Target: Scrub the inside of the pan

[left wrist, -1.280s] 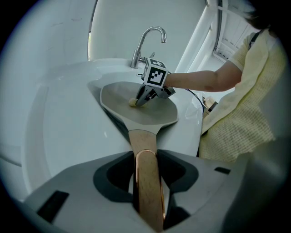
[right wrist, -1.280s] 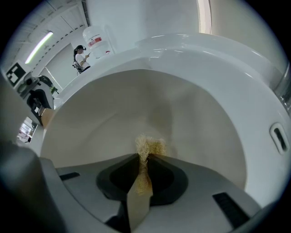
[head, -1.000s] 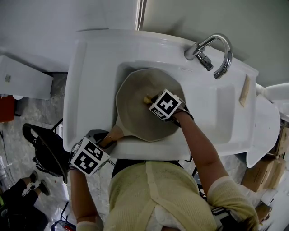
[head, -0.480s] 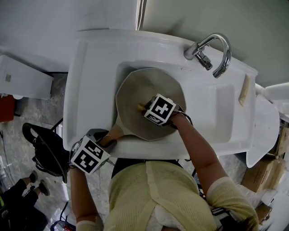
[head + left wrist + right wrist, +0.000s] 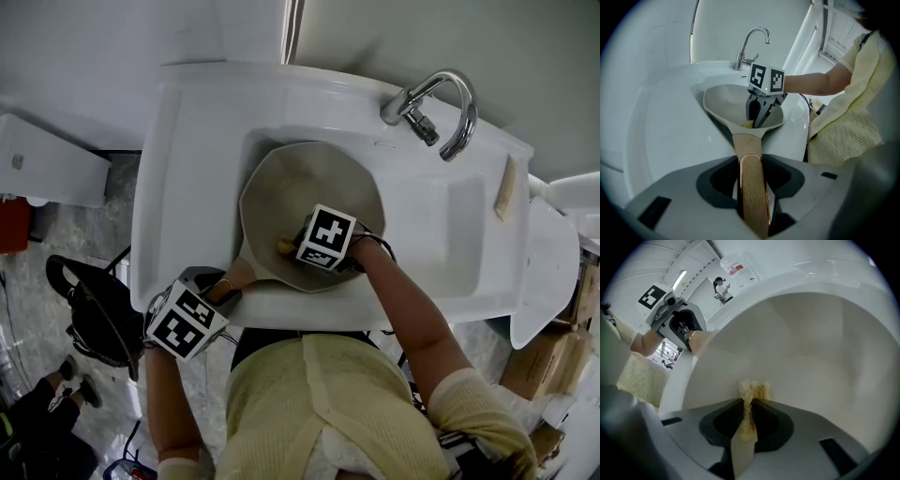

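A pale grey pan (image 5: 309,187) lies in the white sink (image 5: 187,141), its wooden handle (image 5: 234,277) pointing over the near rim. My left gripper (image 5: 217,292) is shut on that handle (image 5: 751,168) and holds the pan (image 5: 724,101) in place. My right gripper (image 5: 292,247) is inside the pan, shut on a yellow scrub pad (image 5: 284,247). In the right gripper view the pad (image 5: 752,390) sticks out between the jaws and presses on the pan's inner wall (image 5: 811,348), near the handle side. The left gripper view shows the right gripper (image 5: 759,115) pointing down into the pan.
A chrome faucet (image 5: 441,108) stands at the sink's far right corner. A pale bar (image 5: 507,187) lies on the sink's right ledge. A black bag (image 5: 94,309) sits on the floor at left. A white box (image 5: 47,159) stands left of the sink.
My right gripper has slid the scrub pad from the pan's middle toward the near rim by the handle. The left gripper and pan have stayed put.
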Demonstrator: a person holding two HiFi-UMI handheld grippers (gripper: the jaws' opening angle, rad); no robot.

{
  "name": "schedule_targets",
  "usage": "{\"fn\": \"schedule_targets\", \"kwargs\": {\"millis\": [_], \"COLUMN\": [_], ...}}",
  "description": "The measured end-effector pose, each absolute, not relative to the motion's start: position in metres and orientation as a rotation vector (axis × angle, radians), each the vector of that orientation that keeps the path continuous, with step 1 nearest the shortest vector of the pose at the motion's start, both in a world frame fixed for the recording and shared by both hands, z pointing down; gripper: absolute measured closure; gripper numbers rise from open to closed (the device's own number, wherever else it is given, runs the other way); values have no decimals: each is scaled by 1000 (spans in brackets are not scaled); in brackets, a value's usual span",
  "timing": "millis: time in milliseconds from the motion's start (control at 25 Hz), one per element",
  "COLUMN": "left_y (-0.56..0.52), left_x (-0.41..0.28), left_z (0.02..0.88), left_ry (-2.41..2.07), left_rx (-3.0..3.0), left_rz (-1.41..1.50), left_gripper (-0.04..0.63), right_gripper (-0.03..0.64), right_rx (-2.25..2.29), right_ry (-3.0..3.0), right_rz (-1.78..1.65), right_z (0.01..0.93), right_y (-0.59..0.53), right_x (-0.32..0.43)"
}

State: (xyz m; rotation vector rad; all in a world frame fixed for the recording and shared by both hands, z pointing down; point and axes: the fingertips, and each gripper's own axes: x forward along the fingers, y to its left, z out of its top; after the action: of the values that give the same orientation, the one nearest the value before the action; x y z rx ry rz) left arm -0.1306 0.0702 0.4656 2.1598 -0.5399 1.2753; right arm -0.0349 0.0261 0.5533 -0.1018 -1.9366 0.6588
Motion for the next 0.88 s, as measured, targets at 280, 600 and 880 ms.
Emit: {"fn": "schedule_targets", "kwargs": {"millis": [280, 600, 880], "left_y": [70, 70, 70], "left_x": [-131, -131, -131], "left_z": [466, 465, 466], "left_ry": [-540, -540, -539], "left_rx": [2163, 2160, 2159], "left_rz": [1275, 1276, 1274], "left_gripper": [391, 391, 391], "right_gripper": [543, 543, 543], "right_rx": [-205, -236, -60], "right_ry": [-1888, -1867, -1903], "right_rz": [702, 669, 651], "right_z": [551, 544, 538], "right_y": [42, 44, 12], "right_x": [-29, -9, 20]}}
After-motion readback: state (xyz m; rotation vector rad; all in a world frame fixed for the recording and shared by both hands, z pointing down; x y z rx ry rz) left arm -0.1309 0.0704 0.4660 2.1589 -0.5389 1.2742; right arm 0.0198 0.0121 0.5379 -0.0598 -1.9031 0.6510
